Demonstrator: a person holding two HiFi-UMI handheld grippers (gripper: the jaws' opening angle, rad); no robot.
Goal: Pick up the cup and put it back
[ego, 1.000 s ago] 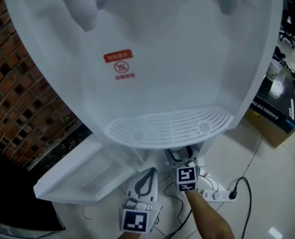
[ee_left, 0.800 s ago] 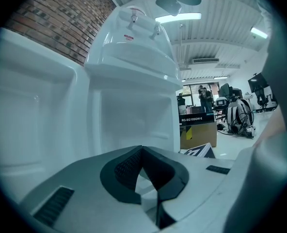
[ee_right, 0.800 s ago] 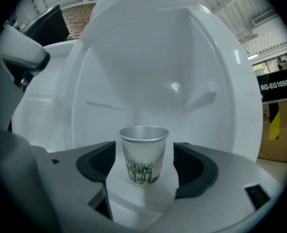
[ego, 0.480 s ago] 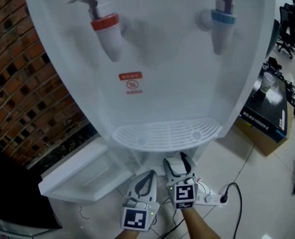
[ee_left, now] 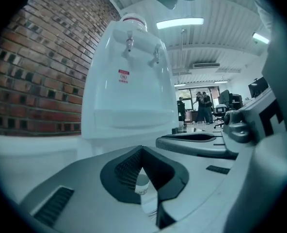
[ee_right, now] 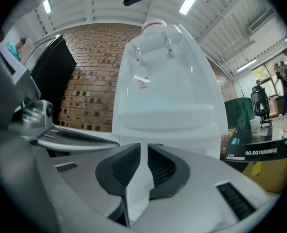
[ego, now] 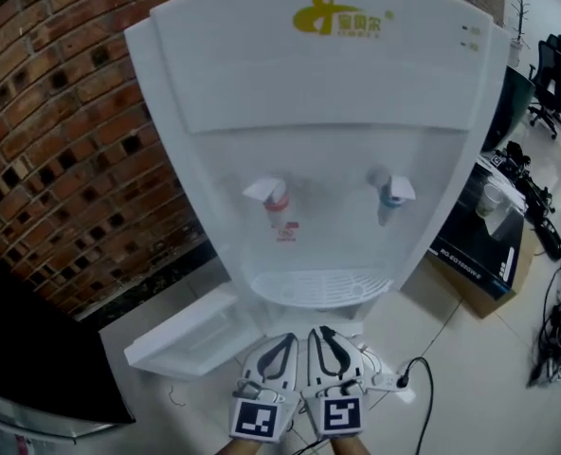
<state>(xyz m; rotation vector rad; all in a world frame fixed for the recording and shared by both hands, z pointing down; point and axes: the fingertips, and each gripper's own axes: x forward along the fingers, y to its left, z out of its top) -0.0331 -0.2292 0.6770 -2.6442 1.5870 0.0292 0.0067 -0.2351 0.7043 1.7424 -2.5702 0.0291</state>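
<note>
Head view: a tall white plastic water dispenser with a red tap and a blue tap stands against a red brick wall. Its slotted white drip tray juts out and hides the space beneath it. A white hinged door lies open at lower left. At the right, a clear plastic cup stands on a black cardboard carton. The left gripper and the right gripper sit side by side below the tray, apart from it.

Left gripper view: the jaw tips meet with nothing held. Through the gap under them shows what looks like a small pale paper cup with dark print, upright. It sits lower than the jaws and beyond them, untouched. What it stands on cannot be told.

Right gripper view: the jaws have just been closing and are all but together, with nothing between them. The dispenser fills the view ahead, with the carton to the right.
</note>
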